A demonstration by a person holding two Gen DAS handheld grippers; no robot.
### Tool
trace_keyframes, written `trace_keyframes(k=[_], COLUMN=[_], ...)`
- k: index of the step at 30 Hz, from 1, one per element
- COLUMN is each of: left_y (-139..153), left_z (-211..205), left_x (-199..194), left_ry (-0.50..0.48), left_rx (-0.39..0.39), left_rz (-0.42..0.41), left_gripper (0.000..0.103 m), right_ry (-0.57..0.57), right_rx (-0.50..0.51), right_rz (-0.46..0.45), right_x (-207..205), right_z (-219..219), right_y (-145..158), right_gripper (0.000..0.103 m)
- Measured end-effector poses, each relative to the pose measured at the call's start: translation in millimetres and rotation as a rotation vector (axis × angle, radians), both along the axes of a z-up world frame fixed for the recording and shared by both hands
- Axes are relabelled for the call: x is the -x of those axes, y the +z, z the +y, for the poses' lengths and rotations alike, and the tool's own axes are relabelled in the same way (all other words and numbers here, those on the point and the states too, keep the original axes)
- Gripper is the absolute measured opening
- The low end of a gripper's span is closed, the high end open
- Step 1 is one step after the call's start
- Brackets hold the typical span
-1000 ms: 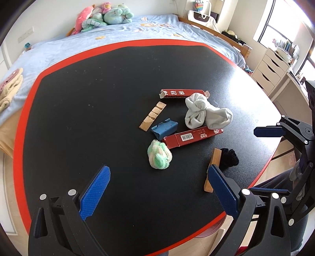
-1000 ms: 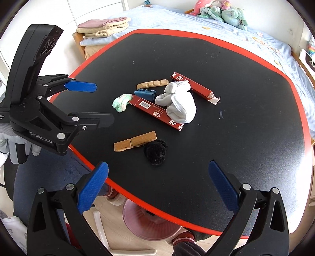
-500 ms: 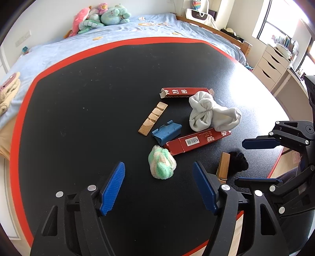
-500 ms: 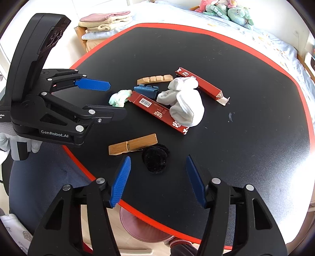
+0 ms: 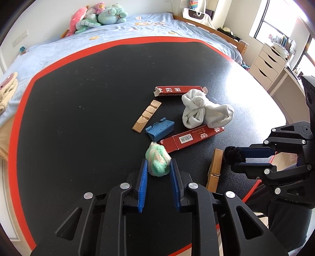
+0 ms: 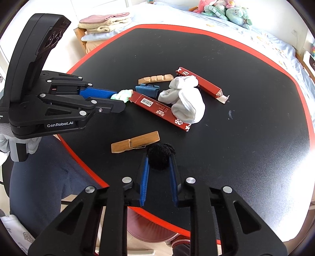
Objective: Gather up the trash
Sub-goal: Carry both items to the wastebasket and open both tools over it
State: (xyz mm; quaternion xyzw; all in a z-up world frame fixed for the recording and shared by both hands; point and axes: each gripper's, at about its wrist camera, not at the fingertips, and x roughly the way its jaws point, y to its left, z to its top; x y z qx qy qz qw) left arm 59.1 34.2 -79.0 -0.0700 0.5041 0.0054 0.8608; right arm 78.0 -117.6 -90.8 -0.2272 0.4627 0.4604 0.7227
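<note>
Green puff (image 5: 158,162) clamped in my left gripper (image 5: 158,167); black pompom (image 6: 160,156), beside the clothespin (image 6: 135,141), clamped in my right gripper (image 6: 159,160), both jaws just closed.

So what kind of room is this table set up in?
Most likely a bedroom: a bed with a blue cover runs behind the black table, plush toys are piled at its head, and a white chest of drawers stands by the window.

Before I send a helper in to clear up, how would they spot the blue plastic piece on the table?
On the black table with the red edge, look in the cluster of clutter near its middle. The blue plastic piece lies between the notched wooden strip and the red carton with the barcode. It is the only blue item there.
</note>
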Motion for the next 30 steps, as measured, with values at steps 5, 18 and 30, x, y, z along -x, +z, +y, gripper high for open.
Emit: trace_keyframes(k=[5, 18, 30], left_y=[10, 49, 64], left_z=[-3, -43, -89], left_x=[11, 48, 85], left_ry=[0.002, -0.053, -0.135], left_rx=[-0.002, -0.012, 0.013], left_rz=[-0.016, -0.086, -0.117], left_gripper=[0.022, 0.022, 0.022], right_ry=[-0.021, -0.085, -0.139], right_rx=[-0.019, -0.071, -0.098], right_rz=[-0.006, -0.036, -0.056], right_x=[3, 39, 78], right_z=[-11, -55, -105], right_y=[8, 37, 58], right_gripper=[0.019, 0.019, 0.019])
